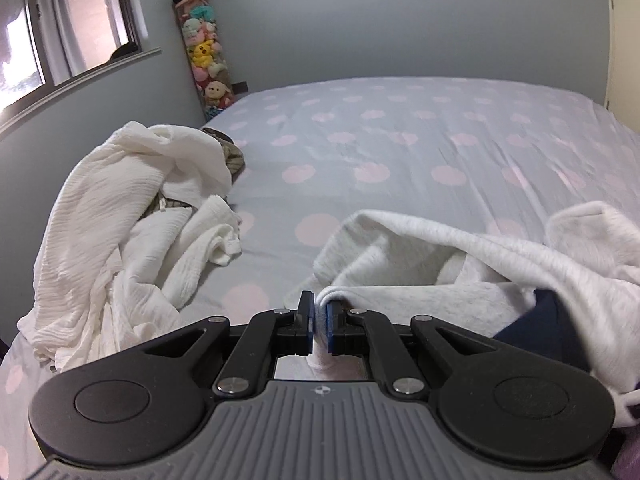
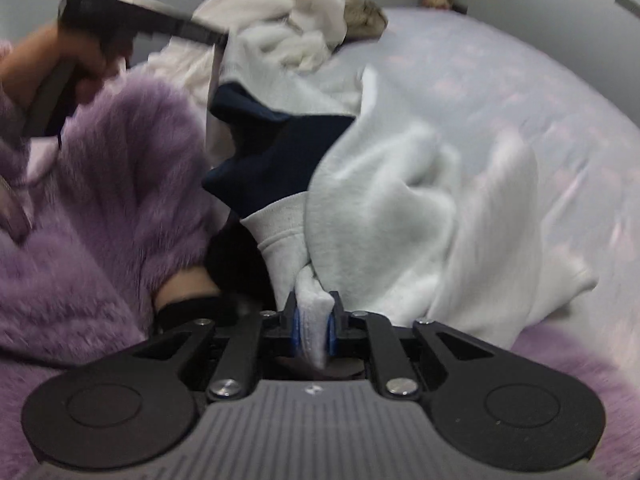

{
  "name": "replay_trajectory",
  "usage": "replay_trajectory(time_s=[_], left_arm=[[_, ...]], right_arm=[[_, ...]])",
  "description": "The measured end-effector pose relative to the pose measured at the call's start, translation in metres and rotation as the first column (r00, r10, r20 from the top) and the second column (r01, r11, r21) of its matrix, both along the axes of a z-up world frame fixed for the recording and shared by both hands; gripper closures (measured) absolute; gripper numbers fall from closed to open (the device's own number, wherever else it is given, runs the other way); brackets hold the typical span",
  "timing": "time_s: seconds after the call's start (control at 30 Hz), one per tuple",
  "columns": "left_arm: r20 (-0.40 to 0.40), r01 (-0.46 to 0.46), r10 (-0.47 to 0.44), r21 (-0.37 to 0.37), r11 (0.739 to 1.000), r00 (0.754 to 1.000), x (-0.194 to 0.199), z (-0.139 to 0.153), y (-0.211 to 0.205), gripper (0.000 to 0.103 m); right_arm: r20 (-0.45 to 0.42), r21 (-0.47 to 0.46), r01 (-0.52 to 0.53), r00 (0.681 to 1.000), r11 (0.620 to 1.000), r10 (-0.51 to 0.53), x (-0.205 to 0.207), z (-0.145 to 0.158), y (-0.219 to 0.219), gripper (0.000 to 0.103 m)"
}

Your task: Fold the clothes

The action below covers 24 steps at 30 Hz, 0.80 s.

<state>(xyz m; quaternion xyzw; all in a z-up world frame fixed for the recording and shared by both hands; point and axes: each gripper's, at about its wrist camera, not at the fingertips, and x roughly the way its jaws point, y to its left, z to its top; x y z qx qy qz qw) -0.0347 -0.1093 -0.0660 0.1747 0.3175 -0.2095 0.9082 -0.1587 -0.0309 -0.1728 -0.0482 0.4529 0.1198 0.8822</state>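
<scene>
While both claws are pinching the grey sweatshirt [image 1: 460,248] over the bed [image 1: 400,140], left gripper [image 1: 319,320] and right gripper [image 2: 314,326] are best drawing apart evenly, keeping its hem taut.

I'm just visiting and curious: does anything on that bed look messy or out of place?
Yes: a crumpled white garment lies heaped at the bed's left edge, unfolded, with a brownish patterned item poking out from under it.

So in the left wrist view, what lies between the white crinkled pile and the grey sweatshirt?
Only bare dotted bedsheet. Nothing lies between the white crinkled pile and the grey sweatshirt there.
</scene>
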Motion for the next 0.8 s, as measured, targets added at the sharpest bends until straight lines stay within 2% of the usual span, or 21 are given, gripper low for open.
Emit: replay_trajectory(time_s=[0.17,0.23,0.3,0.43,0.5,0.53,0.7,0.8], left_arm=[[0.004,0.003,-0.003,0.014,1.0,1.0,-0.008,-0.002,0.0,0.099],[0.006,0.004,-0.004,0.014,1.0,1.0,-0.008,-0.002,0.0,0.099],[0.007,0.005,-0.005,0.015,1.0,1.0,-0.008,-0.003,-0.001,0.099],[0.005,0.006,-0.006,0.011,1.0,1.0,-0.008,-0.004,-0.001,0.099],[0.004,0.008,-0.008,0.007,1.0,1.0,-0.008,-0.004,-0.001,0.099],[0.004,0.009,-0.009,0.005,1.0,1.0,-0.008,-0.004,-0.001,0.099],[0.001,0.013,-0.013,-0.006,1.0,1.0,-0.009,-0.004,0.002,0.099],[0.0,0.013,-0.013,-0.012,1.0,1.0,-0.01,-0.003,0.004,0.099]], right_arm=[[0.017,-0.002,0.013,1.0,1.0,-0.013,0.005,-0.002,0.003,0.086],[0.023,-0.007,0.002,1.0,1.0,-0.002,0.0,0.005,0.0,0.079],[0.036,-0.015,-0.009,0.999,1.0,0.01,-0.006,0.015,-0.005,0.068],[0.092,-0.041,0.007,0.996,0.999,-0.003,-0.012,0.039,-0.014,0.057],[0.127,-0.034,0.036,0.991,0.999,-0.032,-0.013,0.052,-0.023,0.044],[0.145,-0.031,0.061,0.988,0.998,-0.056,-0.012,0.058,-0.029,0.041],[0.184,-0.024,0.22,0.96,0.975,-0.212,0.011,0.072,-0.058,0.037],[0.147,0.009,0.286,0.947,0.958,-0.284,0.03,0.062,-0.073,0.033]])
